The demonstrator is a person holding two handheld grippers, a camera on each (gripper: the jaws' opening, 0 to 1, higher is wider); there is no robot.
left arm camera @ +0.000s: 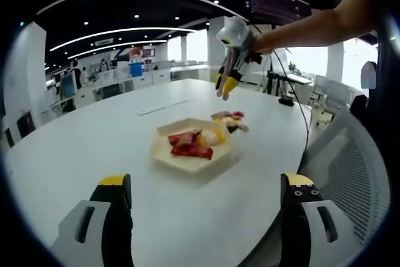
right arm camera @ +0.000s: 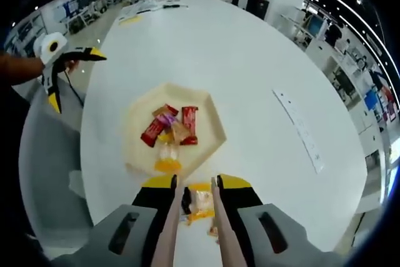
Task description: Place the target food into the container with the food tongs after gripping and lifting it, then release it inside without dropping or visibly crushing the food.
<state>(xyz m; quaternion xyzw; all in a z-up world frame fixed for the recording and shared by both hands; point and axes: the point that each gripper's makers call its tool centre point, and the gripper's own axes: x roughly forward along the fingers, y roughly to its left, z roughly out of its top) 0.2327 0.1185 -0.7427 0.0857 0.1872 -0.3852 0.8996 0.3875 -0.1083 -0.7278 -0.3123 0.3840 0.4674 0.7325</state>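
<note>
— Right gripper view first: what does your tool hold?
— My right gripper (right arm camera: 195, 182) clamps the food tongs (right arm camera: 167, 236), and their arms stand narrow. My left gripper (left arm camera: 206, 182) is wide and empty, farther from the work.
— And the target?
— The wrapped snack (right arm camera: 201, 201) lies straight ahead between the tong tips, on the table (right arm camera: 250, 60), just beside the tray (right arm camera: 140, 107). Whether the tips touch it, I cannot tell. The tray lies beyond it, so I judge the carry goes forward.

A big white table (left arm camera: 94, 148) stands in an open office. Ceiling light strips (left arm camera: 106, 32) glow overhead. Desks (left arm camera: 119, 82) line the back.
</note>
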